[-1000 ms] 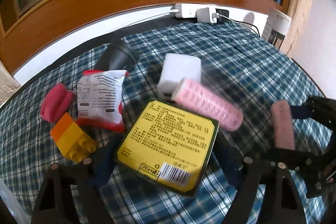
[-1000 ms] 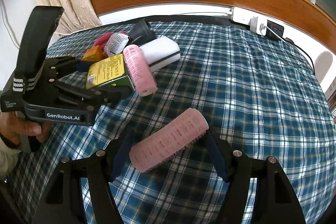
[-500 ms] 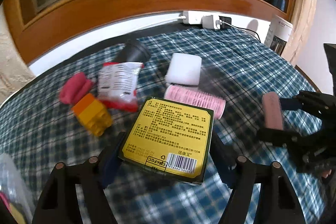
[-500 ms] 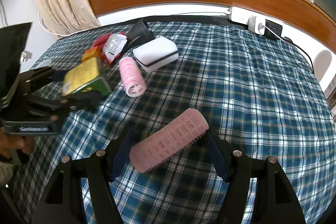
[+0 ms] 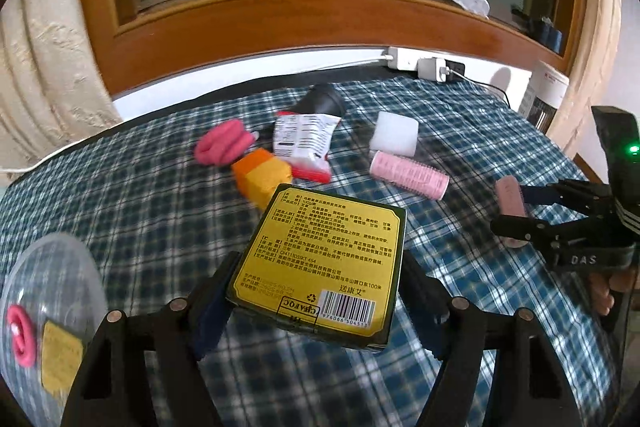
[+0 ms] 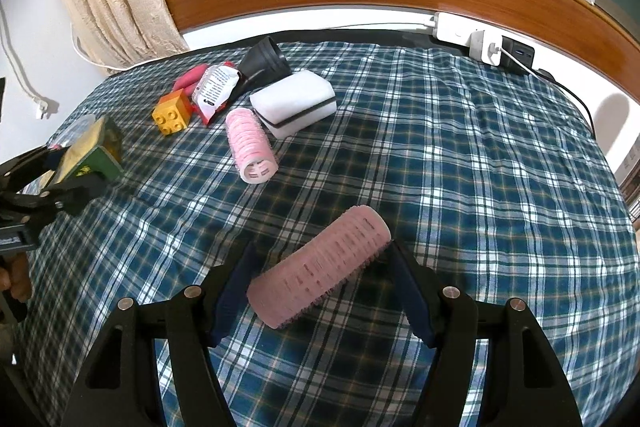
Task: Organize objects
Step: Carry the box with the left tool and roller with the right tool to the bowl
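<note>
In my left claw (image 5: 316, 301) I had the yellow-labelled box (image 5: 324, 263) clamped between the two fingers, and over the last second I had lifted it away from the cluster of things it had been lying among and swung it out toward my left side, so that a clear plastic container (image 5: 52, 307) had come into the lower left of the left wrist view. I took that to mean the box was on its way into the container, which seemed already to hold something pink and something yellow, though the plastic was blurred and I could not be sure what they were. My right claw (image 6: 320, 293) had not moved in that time: it was shut on a pink hair roller (image 6: 320, 271), held above the checked cloth (image 6: 460, 167) well clear of everything else. A second pink roller (image 6: 251, 143), which the box had been touching, now lay free on the cloth just beside the white sponge block (image 6: 294, 107). Behind them sat the yellow toy brick (image 6: 173, 113), a red-and-white packet (image 6: 214, 91), a dark cup on its side (image 6: 266, 61) and a pink rolled item (image 5: 222, 147), all close together. Nothing stood between the box and the container; the pile was what remained to sort.
</note>
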Motion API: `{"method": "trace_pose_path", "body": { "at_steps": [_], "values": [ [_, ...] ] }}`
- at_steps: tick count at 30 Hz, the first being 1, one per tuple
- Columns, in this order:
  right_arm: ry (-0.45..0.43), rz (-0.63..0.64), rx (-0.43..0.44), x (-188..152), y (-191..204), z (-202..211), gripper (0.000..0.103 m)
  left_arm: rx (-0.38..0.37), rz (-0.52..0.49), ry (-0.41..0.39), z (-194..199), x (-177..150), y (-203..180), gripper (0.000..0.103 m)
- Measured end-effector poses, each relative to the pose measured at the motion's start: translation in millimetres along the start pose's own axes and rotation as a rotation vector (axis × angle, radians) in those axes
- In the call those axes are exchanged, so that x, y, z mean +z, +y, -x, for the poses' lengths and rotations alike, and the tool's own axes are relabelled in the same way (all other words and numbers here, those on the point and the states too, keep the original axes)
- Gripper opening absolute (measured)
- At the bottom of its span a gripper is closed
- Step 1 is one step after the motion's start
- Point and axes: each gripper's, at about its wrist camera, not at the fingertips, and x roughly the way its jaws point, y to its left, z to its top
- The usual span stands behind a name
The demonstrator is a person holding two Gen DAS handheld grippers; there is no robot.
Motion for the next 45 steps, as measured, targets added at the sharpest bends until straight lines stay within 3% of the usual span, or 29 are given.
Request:
{"method": "trace_pose_path", "body": {
  "at_steps": [5, 9, 12, 17, 23, 28, 31, 34, 45],
  "values": [
    [0.000, -0.002, 0.005, 0.3, -0.1, 0.3, 0.062, 0.015, 0.014, -0.031, 18.1, -6.2, 9.3, 0.079],
    [-0.002, 0.007, 0.017, -2.4, 8.3, 2.8, 0.045, 0.039, 0.036, -0.062, 31.5, -6.8, 22.2, 0.079],
    [0.000, 0.025, 0.011, -5.2, 19.4, 3.5, 0.039, 0.053, 0.063, -0.082, 39.8, -8.3, 35.4, 0.079],
    [-0.003, 0.018, 0.033, -6.6, 23.2, 3.7, 0.038, 0.074, 0.104, -0.108, 52.2, -13.1, 57.6, 0.079],
    [-0.034, -0.109, 0.039, -7.3, 8.8, 8.6, 0.043, 0.092, 0.139, -0.137, 68.4, -19.9, 81.8, 0.079],
    [-0.016, -0.077, -0.028, -0.6, 28.1, -1.6, 0.043, 0.112, 0.168, -0.161, 78.9, -23.0, 100.7, 0.079],
    [-0.013, -0.080, -0.081, 3.0, 32.4, -5.4, 0.039, 0.130, 0.188, -0.168, 82.5, -25.7, 113.1, 0.079],
    [-0.011, -0.087, -0.143, 5.8, 32.4, -7.8, 0.026, 0.151, 0.207, -0.166, 84.1, -28.5, 127.5, 0.079],
    [-0.084, -0.195, -0.124, 1.3, 37.9, 16.4, 0.026, 0.228, 0.314, -0.159, 83.5, -38.3, 188.9, 0.079]
  ]
}}
